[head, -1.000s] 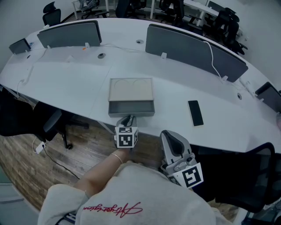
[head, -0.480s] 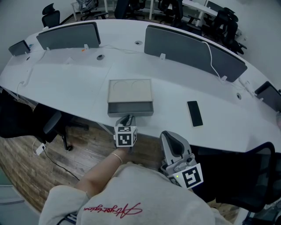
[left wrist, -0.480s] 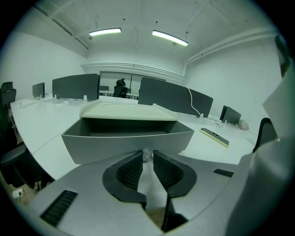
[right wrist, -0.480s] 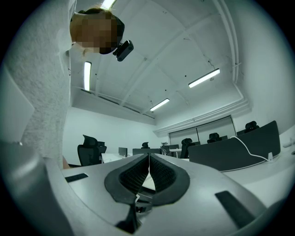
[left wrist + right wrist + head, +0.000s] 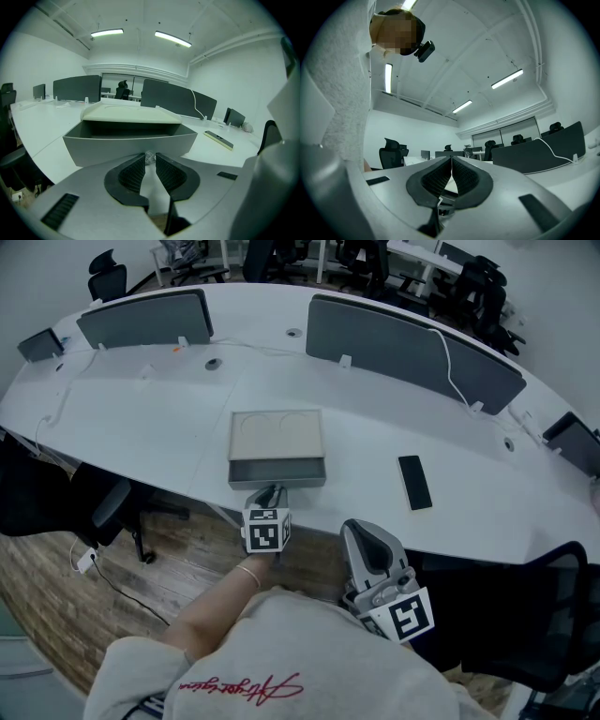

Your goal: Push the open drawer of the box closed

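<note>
Grey drawer [image 5: 278,481] stands open; push outstanding. My left gripper [image 5: 149,157], fingers slightly spread, sits at its front; right gripper [image 5: 451,161] fingers pressed together.

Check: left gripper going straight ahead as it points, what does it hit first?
The drawer, its front face dead ahead of the left gripper and very close; whether they already touch is unclear.

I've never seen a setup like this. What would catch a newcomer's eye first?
Probably the small box near the front edge of the big curved white table, its grey drawer open toward the person. The left gripper sits right at the drawer's front, while the right gripper is back by the person's body. A dark phone lies flat to the box's right.
</note>
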A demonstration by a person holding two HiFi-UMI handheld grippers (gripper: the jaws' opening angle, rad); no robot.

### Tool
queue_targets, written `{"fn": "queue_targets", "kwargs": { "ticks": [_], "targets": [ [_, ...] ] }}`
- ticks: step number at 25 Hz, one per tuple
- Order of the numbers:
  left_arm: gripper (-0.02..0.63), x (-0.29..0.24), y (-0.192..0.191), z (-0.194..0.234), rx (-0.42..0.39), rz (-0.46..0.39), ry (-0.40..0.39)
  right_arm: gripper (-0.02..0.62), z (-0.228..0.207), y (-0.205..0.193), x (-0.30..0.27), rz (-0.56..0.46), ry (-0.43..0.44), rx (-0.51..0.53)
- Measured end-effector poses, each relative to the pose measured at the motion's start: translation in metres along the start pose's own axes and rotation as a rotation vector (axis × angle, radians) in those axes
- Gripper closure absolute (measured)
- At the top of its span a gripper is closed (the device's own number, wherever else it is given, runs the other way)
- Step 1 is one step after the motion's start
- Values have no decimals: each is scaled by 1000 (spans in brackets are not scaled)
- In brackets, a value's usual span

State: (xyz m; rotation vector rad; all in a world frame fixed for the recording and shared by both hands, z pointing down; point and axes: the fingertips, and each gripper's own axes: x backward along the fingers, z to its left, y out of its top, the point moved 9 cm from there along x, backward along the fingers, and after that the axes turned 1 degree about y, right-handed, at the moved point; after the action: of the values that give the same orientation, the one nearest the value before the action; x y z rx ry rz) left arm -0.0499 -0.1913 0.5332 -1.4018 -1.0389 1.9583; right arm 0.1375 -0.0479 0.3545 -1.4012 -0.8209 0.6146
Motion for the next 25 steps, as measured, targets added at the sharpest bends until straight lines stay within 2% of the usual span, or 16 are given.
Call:
{"fn": "queue_targets", "kwargs": {
  "ticks": [25],
  "targets": [
    [522, -10, 9, 4, 20, 7, -12, 577, 1, 3, -1, 6, -14, 25]
  ]
}}
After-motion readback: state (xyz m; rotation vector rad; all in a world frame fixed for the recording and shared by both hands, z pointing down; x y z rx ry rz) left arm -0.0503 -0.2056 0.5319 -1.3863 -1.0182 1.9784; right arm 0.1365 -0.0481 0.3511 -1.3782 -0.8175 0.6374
